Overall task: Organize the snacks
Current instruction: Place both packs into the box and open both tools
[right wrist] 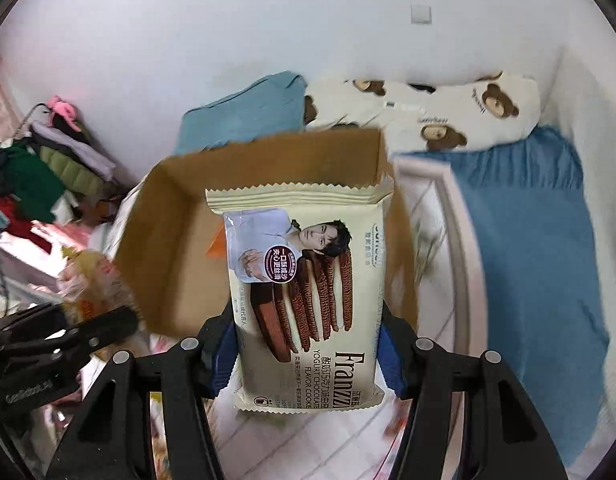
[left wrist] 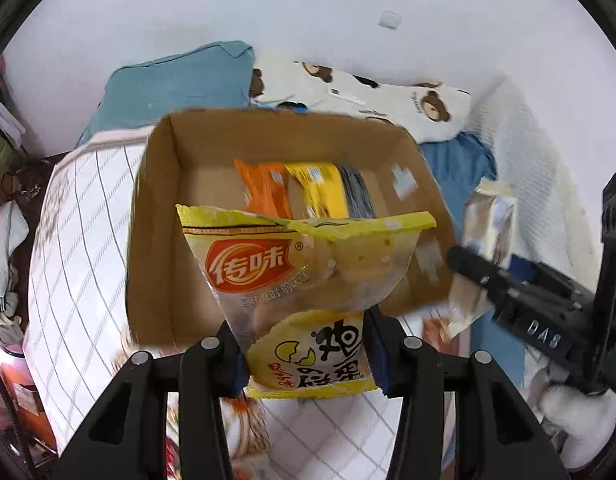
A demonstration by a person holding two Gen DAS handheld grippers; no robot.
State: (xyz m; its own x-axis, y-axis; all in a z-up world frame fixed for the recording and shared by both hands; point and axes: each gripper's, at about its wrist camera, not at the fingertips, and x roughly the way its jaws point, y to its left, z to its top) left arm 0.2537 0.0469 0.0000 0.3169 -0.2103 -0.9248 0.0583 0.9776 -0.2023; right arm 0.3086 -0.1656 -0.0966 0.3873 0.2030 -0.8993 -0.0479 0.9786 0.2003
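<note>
My left gripper (left wrist: 306,354) is shut on a yellow snack bag (left wrist: 304,280) with an orange logo, held up over an open cardboard box (left wrist: 160,216). Orange, yellow and dark packets (left wrist: 308,190) lie side by side inside the box. My right gripper (right wrist: 308,354) is shut on a cream Franzzi cookie pack (right wrist: 304,304), held above the same cardboard box (right wrist: 172,248). In the left wrist view the right gripper (left wrist: 495,276) appears at the right with the cookie pack (left wrist: 487,232). The left gripper (right wrist: 88,332) shows at the lower left of the right wrist view.
The box stands on a bed with a white grid-lined cover (left wrist: 80,248). Behind it lie a teal pillow (left wrist: 176,84), a bear-print pillow (right wrist: 459,112) and a blue blanket (right wrist: 535,232). A pile of clothes (right wrist: 36,176) sits to the left. More snack packets (left wrist: 244,420) lie below.
</note>
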